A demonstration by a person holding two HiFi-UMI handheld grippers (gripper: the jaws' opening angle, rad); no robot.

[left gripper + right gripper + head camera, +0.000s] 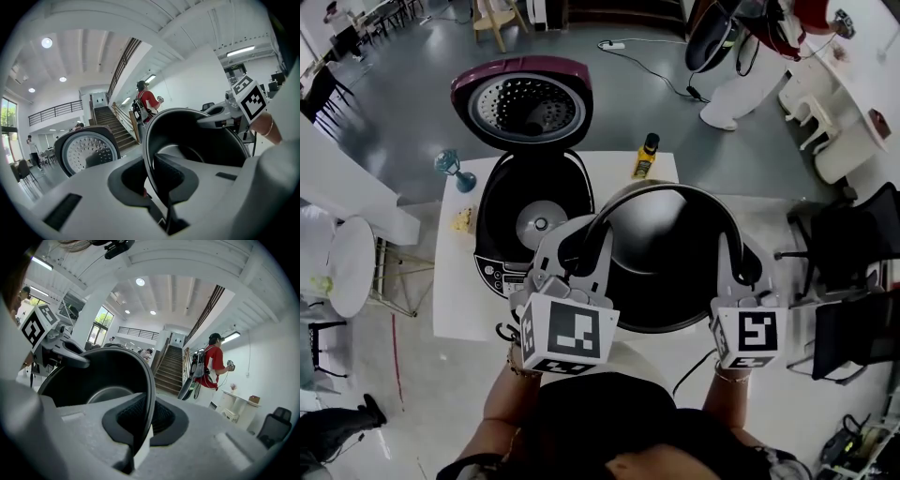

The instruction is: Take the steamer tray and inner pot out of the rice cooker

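The black inner pot [666, 262] hangs above the white table [455, 309], to the right of the open rice cooker [492, 246]. My left gripper [581, 248] is shut on the pot's left rim, and my right gripper [741, 267] is shut on its right rim. In the left gripper view the rim of the inner pot [197, 140] runs between the jaws of my left gripper [149, 176]. In the right gripper view the rim of the inner pot [103, 376] is pinched by my right gripper [145, 420]. The cooker's cavity is empty, with its heating plate [539, 223] showing. I see no steamer tray.
The cooker's lid [522, 103] stands open at the back. A yellow bottle [645, 157] is on the table's far edge, a teal glass [455, 171] at its left corner. A person in red [213, 366] stands beyond the table. Chairs [848, 244] stand to the right.
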